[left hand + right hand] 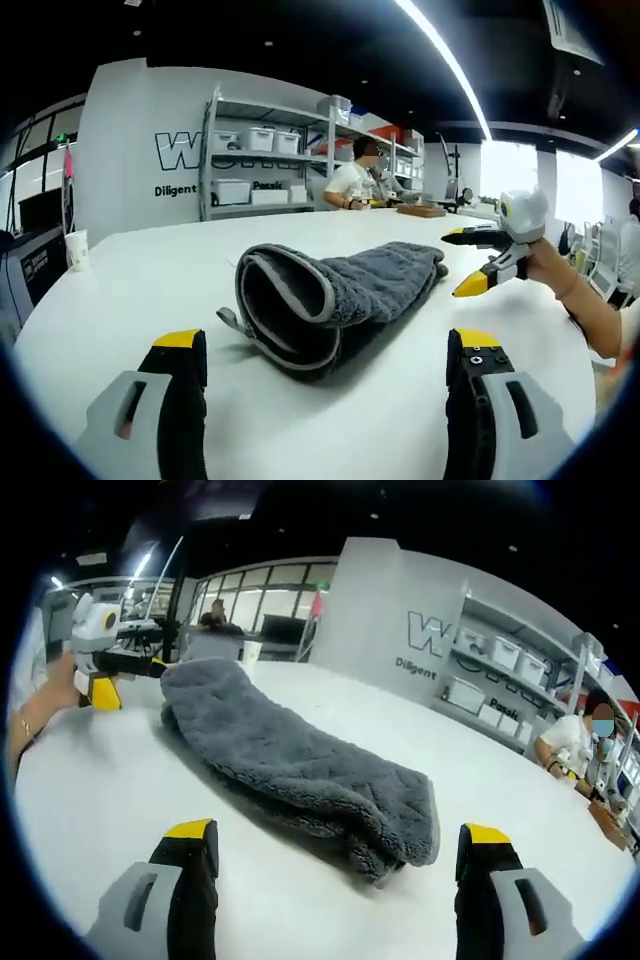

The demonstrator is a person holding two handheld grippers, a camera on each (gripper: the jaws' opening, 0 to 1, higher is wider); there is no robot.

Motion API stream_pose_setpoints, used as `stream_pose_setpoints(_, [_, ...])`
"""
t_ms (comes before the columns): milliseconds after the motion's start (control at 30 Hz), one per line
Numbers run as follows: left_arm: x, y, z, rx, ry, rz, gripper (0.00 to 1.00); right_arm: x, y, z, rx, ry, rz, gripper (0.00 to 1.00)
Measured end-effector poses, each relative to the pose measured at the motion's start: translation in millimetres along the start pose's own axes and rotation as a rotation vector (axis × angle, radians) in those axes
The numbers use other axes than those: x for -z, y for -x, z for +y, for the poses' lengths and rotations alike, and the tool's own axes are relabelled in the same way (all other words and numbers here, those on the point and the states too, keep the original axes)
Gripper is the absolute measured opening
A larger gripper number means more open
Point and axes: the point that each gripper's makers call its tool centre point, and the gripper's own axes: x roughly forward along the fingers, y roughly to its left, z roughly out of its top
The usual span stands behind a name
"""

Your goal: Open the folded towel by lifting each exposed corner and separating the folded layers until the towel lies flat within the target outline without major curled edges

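Observation:
A dark grey plush towel (340, 290) lies folded into a long bundle on the white table (150, 260). Its near end curls up into an open loop edged with a lighter hem. My left gripper (328, 345) is open, its yellow-tipped jaws standing wide just short of that looped end. In the right gripper view the towel (290, 760) stretches away from me, its thick folded end nearest. My right gripper (338, 832) is open, with that end just ahead of its jaws. The right gripper (485, 262), held by a hand, hovers beside the towel's far end. The left gripper (130, 680) sits at the opposite end.
A paper cup (77, 250) stands near the table's left edge. Behind the table are metal shelves with white bins (260, 150) and a seated person (355, 180). A wooden block (420, 210) lies at the far side. A bare white tabletop (120, 800) surrounds the towel.

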Motion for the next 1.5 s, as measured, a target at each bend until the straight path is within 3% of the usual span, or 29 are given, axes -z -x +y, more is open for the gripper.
stream_pose_setpoints(300, [2.8,-1,-0.2,-0.001,-0.003,0.012,0.98,1.0,1,4,-0.001,0.014,0.007,0.98])
stream_pose_setpoints(533, [2.2,0,1.3,-0.003,0.006,0.006,0.97,3.0,-1,9,0.002,0.06,0.024,0.92])
stream_pose_setpoints(800, [1.7,-1,1.6,-0.001,0.007,0.007,0.97,-4.0,9,9,0.044,0.057,-0.037,0.7])
stream_pose_setpoints(933, [0.3,2,5.8,-0.014,0.021,-0.003,0.97,-3.2,7,10,0.054,0.073,-0.041,0.51])
stream_pose_setpoints(1100, [-1.4,2,6.1,-0.013,0.027,-0.011,0.97,1.8,5,10,0.071,0.088,-0.026,0.39])
stream_pose_setpoints(1167, [-1.0,2,5.3,-0.012,0.024,-0.009,0.97,2.2,6,15,0.055,0.082,-0.036,0.28])
stream_pose_setpoints(1200, [-0.7,2,4.8,-0.011,0.023,-0.007,0.97,1.5,7,17,0.053,0.083,-0.043,0.2])
stream_pose_setpoints(1233, [-0.6,2,4.5,-0.011,0.022,-0.007,0.97,0.0,8,18,0.062,0.095,-0.051,0.04])
stream_pose_setpoints(1267, [-0.8,2,4.6,-0.012,0.023,-0.008,0.97,-1.7,10,12,0.101,0.134,-0.055,0.0])
stream_pose_setpoints(1500, [-0.7,3,3.8,-0.013,0.024,-0.01,0.97,3.3,16,31,0.055,0.134,-0.032,0.0])
